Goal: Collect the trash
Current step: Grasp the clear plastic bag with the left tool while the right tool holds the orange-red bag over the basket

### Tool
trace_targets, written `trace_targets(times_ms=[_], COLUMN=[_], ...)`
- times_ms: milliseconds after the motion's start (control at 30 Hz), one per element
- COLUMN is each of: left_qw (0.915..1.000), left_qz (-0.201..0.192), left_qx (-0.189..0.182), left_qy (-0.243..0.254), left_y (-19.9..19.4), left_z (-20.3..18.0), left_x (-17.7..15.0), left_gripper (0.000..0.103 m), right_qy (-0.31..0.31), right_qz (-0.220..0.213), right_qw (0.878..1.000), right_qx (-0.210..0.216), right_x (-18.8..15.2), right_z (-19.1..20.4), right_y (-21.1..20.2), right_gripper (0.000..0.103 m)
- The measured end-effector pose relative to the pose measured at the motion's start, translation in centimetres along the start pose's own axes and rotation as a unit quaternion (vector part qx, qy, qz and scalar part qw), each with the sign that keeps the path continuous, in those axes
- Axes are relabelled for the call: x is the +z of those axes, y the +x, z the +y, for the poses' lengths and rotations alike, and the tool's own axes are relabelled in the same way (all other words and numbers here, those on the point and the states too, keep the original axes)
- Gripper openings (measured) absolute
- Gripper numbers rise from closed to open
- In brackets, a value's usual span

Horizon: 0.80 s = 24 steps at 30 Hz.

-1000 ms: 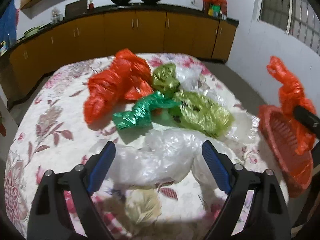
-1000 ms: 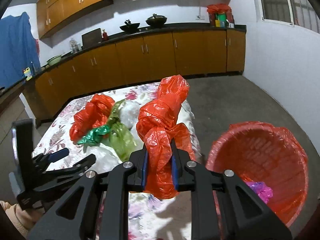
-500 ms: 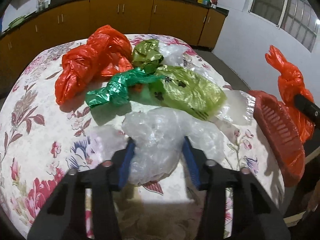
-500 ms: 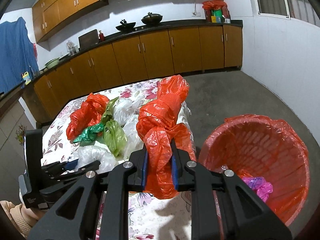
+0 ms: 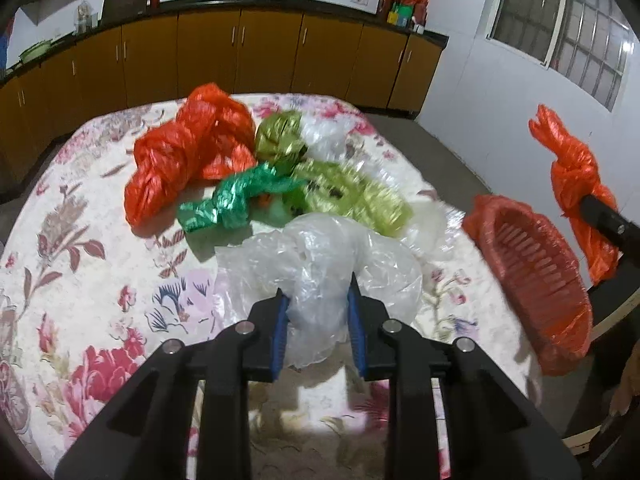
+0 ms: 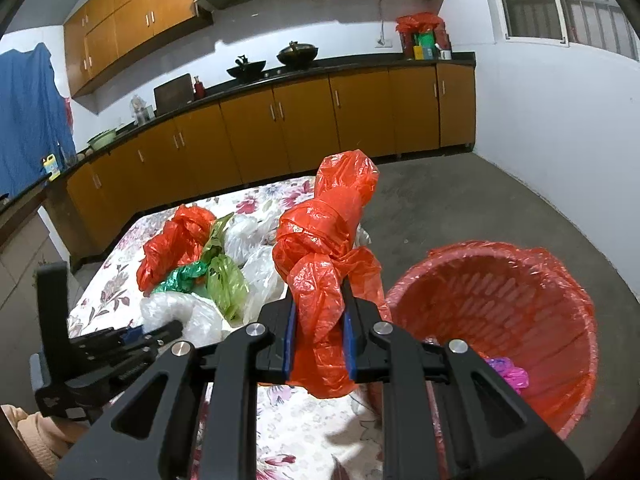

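Because I want both loads ready before either is dropped, my left gripper [image 5: 318, 322] has just been closing on the clear plastic bag [image 5: 320, 264] and now pinches its crumpled neck just above the floral tablecloth [image 5: 80, 240]. My right gripper [image 6: 318, 342] grasps the knotted orange bag [image 6: 328, 256] upright, beside the red basket [image 6: 560, 320] so the drop should be short. Beyond the clear bag, the green bag [image 5: 232, 200], yellow-green bag [image 5: 352, 196] and a second orange bag [image 5: 188, 152] lie clustered mid-table, uncollected. The cabinets [image 5: 240, 52] stand farthest back.
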State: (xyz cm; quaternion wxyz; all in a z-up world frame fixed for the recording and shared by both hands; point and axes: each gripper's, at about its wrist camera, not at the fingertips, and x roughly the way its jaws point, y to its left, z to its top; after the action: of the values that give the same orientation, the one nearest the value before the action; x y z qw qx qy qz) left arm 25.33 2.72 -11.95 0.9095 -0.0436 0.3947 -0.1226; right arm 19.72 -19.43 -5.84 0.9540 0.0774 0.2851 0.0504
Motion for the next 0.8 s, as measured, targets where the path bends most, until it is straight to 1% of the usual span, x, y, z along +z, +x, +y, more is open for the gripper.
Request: trace_targets(times_ms=[233, 400, 567, 800], left_qw=[0.9994, 0.9980, 0.9958, 0.9932], left_qz=[-0.028, -0.041, -0.047, -0.041], left_qx=[-0.015, -0.037, -0.062, -0.091], left_qy=[0.014, 0.031, 0.047, 0.061], left_y=[-2.9, -4.5, -5.6, -5.7], left_z=[-2.4, -5.4, -8.7, -12.5], left_x=[1.2, 2.1, 2.6, 2.7], left_gripper=[0.026, 0.027, 0.027, 0.027], right_qy=[0.013, 0.029, 0.044, 0.064], right_qz=[-0.015, -0.028, -0.039, -0.050], right_qw=[1.000, 0.999, 0.997, 0.995], right_qx=[-0.012, -0.026, -0.040, -0.060], right_x=[0.1, 0.2, 0.1, -0.1], right_z=[-1.8, -3.6, -5.4, -8.1], right_y=[-2.2, -3.9, -5.5, -7.3], right_gripper=[0.019, 0.019, 0.019, 0.019])
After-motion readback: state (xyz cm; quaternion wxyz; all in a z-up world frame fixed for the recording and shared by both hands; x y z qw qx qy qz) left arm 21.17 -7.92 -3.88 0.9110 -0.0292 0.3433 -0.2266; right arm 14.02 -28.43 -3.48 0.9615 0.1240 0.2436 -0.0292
